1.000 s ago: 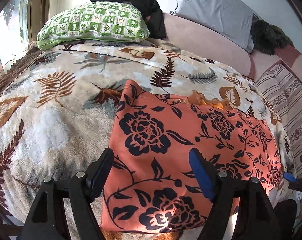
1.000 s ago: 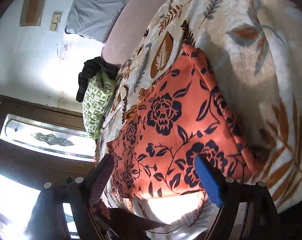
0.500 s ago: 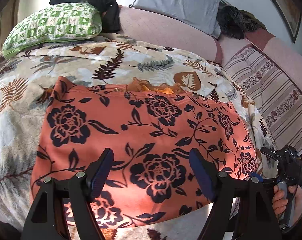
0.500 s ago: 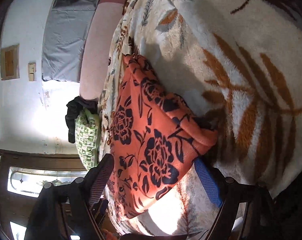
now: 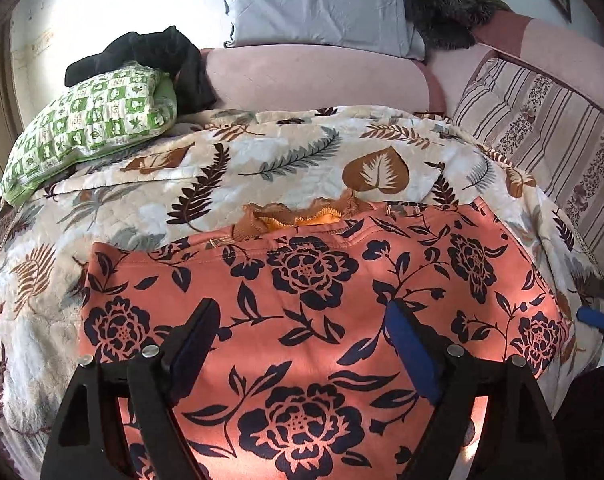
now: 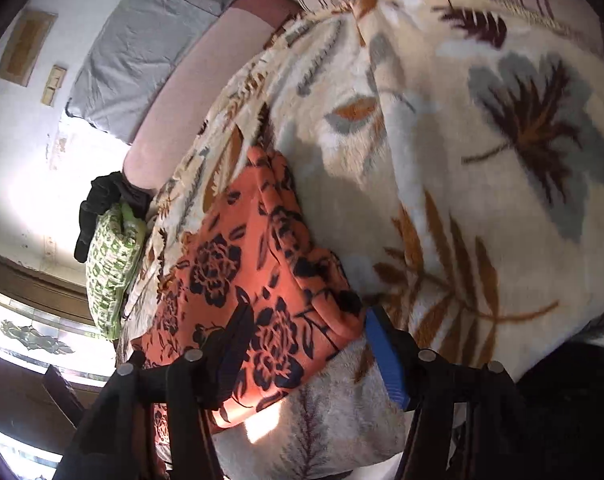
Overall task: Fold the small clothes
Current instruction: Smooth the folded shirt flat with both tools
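Note:
An orange garment with dark flower print (image 5: 302, 300) lies spread flat on a leaf-patterned blanket (image 5: 261, 160); an orange lace piece (image 5: 297, 214) pokes out at its far edge. My left gripper (image 5: 302, 332) is open and hovers over the garment's near middle. My right gripper (image 6: 306, 340) is open at the garment's (image 6: 237, 272) right corner, its fingers on either side of the bunched edge. The right gripper's blue pad (image 5: 594, 318) also shows at the right edge of the left wrist view.
A green patterned pillow (image 5: 89, 124) with a black cloth (image 5: 153, 52) on it lies at the far left. A grey pillow (image 5: 322, 4) leans on the pink headboard (image 5: 314, 76). A striped cushion (image 5: 542, 128) is at the right.
My left gripper has moved right, towards the garment's middle. My right gripper has closed in on the garment's right corner and now straddles its edge.

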The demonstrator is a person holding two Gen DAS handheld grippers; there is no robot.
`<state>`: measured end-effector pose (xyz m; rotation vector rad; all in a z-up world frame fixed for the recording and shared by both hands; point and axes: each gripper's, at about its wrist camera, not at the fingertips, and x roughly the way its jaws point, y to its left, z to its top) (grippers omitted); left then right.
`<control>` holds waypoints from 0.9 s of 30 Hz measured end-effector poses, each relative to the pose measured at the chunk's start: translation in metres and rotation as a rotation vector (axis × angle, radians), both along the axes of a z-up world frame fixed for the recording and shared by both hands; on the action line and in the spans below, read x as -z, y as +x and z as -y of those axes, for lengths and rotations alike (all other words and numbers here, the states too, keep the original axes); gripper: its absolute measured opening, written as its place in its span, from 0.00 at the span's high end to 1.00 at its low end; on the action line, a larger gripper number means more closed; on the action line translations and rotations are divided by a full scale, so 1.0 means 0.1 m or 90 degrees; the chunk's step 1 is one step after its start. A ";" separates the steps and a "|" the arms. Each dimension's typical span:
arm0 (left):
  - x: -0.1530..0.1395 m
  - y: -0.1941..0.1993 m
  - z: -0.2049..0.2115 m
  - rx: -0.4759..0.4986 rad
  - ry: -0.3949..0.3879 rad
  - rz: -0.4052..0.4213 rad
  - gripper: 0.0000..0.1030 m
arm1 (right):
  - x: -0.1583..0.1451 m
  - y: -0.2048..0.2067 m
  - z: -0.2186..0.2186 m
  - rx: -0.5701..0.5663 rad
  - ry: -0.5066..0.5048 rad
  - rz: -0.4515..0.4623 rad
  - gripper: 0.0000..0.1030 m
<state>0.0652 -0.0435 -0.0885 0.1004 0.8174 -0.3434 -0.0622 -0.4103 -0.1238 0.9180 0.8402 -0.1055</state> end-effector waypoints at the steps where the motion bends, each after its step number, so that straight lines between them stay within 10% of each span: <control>1: 0.07 0.09 0.02 0.000 0.001 -0.023 0.17 | -0.12 0.08 -0.01 -0.023 0.002 0.026 0.33; 7: 0.18 0.31 0.11 0.047 -0.097 -0.105 0.17 | -0.20 1.22 -0.77 -0.347 0.111 0.026 0.21; 9: 0.27 0.47 0.08 0.024 -0.009 -0.078 0.17 | 0.02 1.62 -0.98 -0.422 0.156 -0.010 0.21; 11: 0.52 0.82 -0.22 -0.062 0.054 -0.110 0.17 | 0.29 2.01 -0.97 -0.406 0.093 -0.071 0.22; 14: 0.50 1.09 -0.99 -0.175 -0.077 -0.133 0.19 | 0.53 2.20 -0.35 -0.193 0.183 -0.039 0.25; 16: 0.36 1.11 -1.31 -0.241 -0.065 -0.109 0.20 | 0.35 2.10 -0.16 -0.131 0.159 0.009 0.23; 22: -0.01 0.78 -1.51 -0.187 -0.165 -0.066 0.19 | 0.00 1.90 -0.70 -0.323 0.197 0.054 0.15; 25: 0.08 0.73 -1.16 -0.111 -0.074 -0.034 0.16 | 0.27 2.09 -1.26 -0.460 0.204 -0.026 0.13; 27: 0.42 0.91 -1.08 -0.139 0.024 -0.092 0.16 | 0.56 2.32 -1.25 -0.423 0.211 -0.084 0.14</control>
